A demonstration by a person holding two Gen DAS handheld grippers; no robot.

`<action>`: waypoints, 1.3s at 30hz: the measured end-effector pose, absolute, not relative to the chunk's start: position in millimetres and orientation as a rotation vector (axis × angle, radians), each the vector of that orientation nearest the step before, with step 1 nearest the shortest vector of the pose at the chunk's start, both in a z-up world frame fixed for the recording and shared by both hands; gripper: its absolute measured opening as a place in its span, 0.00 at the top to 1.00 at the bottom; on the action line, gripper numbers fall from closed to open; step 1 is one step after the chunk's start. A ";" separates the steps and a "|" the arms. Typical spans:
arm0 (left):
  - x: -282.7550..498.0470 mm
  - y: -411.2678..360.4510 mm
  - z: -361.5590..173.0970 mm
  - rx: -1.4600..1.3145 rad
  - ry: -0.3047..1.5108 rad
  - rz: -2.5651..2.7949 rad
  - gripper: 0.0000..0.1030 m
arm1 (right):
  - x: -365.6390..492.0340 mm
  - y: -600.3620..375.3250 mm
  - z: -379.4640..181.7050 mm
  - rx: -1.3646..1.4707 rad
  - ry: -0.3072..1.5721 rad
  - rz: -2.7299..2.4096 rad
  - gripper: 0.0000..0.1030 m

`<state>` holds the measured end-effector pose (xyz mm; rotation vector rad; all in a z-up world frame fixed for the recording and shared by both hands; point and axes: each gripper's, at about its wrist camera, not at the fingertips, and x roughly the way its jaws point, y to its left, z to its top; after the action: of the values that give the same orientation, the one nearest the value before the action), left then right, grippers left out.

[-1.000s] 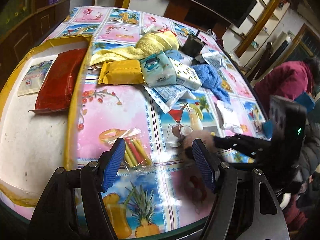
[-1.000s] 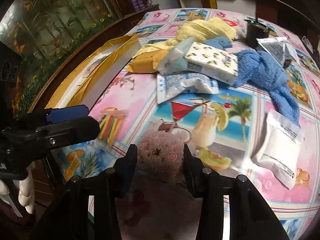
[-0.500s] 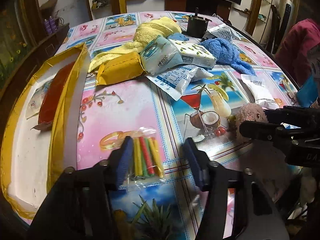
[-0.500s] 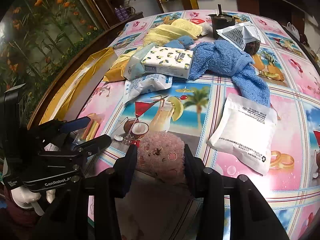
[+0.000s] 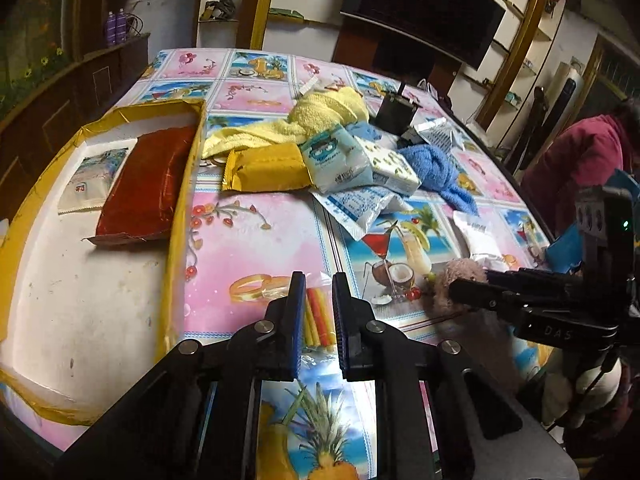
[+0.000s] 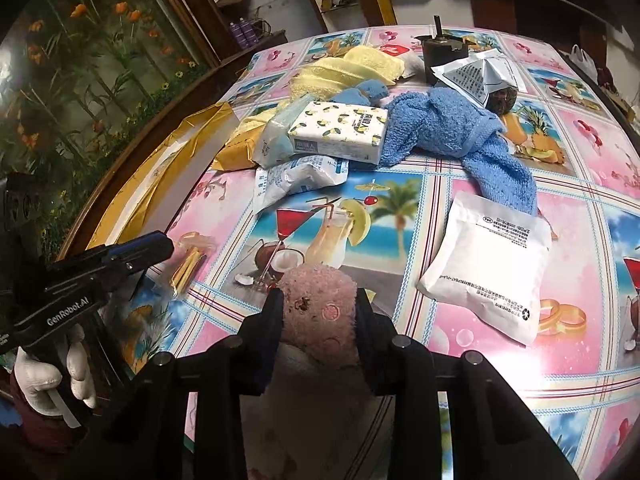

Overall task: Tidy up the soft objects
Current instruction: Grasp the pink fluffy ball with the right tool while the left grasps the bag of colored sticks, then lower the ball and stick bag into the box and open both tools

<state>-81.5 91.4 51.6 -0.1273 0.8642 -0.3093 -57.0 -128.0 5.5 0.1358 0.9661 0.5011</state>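
On my left, the gold-edged tray (image 5: 182, 216) sits at about ten o'clock of my left jaws (image 5: 319, 300), already holding a red packet (image 5: 144, 184) and a small pale sachet (image 5: 90, 180). A second ago my left jaws stood wide over the clear packet of coloured sticks (image 5: 318, 320); now they have drawn nearly together around it, with only a narrow slit left, and the sticks show in that slit. I judge the pads are pinching the clear wrapper, though the glare on the plastic keeps me from being sure of the contact. The packet still lies on the bench (image 5: 256, 240), not lifted.

Moving right, the heap of soft things waits at twelve to one o'clock: a yellow towel (image 5: 320, 116), a gold packet (image 5: 264, 170), a tissue pack (image 6: 340, 132) and a blue towel (image 6: 452, 128), with a white pouch (image 6: 484, 268) lying apart at two o'clock.

Farthest right, my right jaws (image 6: 318, 308) have tightened a little more on the pink plush toy (image 6: 318, 304), whose fuzzy head bulges between the pads, so that hold looks firm.

So both hands now seem loaded. As I read it, the next step is carrying the sticks over to the tray at ten o'clock; the thin slippery wrapper could slide out if I lift fast.
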 end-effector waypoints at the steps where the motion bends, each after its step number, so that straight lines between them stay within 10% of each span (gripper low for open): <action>1: -81.9 94.6 54.4 -0.137 0.866 -0.312 0.88 | -58.0 -126.3 6.9 0.129 0.963 0.502 0.67; 7: -80.1 96.2 42.2 -0.135 0.930 -0.309 0.84 | -51.9 -120.9 2.5 0.144 0.996 0.515 0.63; 15: -72.6 46.8 10.7 0.105 0.952 -0.275 0.44 | -52.0 -111.2 -1.0 0.129 1.013 0.499 0.61; 17: -71.0 41.4 10.7 0.119 0.955 -0.283 0.44 | -52.5 -108.1 -1.2 0.117 1.008 0.493 0.61; 20: -71.4 45.6 11.6 0.102 0.948 -0.296 0.81 | -54.3 -101.8 -1.0 0.077 1.001 0.492 0.62; 39: -62.1 208.1 79.1 -0.341 0.844 -0.223 0.85 | -45.1 -38.8 51.6 0.050 0.928 0.655 0.69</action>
<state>-62.1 208.1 79.1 -0.3413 0.8436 -0.2228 -45.1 -38.8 51.6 0.0498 0.9284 0.6550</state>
